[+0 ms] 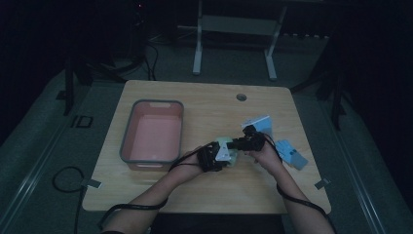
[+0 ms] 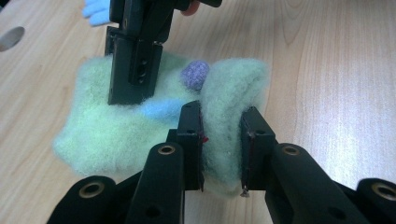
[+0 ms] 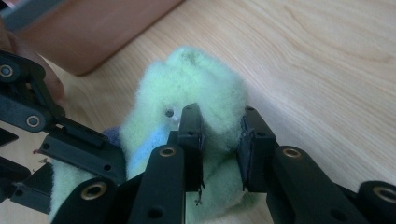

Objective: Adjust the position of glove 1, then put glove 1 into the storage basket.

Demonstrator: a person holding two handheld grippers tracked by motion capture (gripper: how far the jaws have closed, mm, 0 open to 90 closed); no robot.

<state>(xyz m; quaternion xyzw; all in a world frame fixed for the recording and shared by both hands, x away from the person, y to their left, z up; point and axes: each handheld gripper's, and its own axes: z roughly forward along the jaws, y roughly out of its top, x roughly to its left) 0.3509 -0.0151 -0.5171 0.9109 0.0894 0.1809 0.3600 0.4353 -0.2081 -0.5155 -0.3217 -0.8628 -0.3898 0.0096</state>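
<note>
Fuzzy green sock [image 2: 140, 126] is clamped in both my left tool [image 2: 222, 140] and right tool [image 3: 219, 140], one edge apiece, for spreading.

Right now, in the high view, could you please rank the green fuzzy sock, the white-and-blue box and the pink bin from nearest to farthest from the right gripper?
1. Green fuzzy sock: clamped in the right gripper.
2. White-and-blue box: just behind it.
3. Pink bin: far left.
</note>
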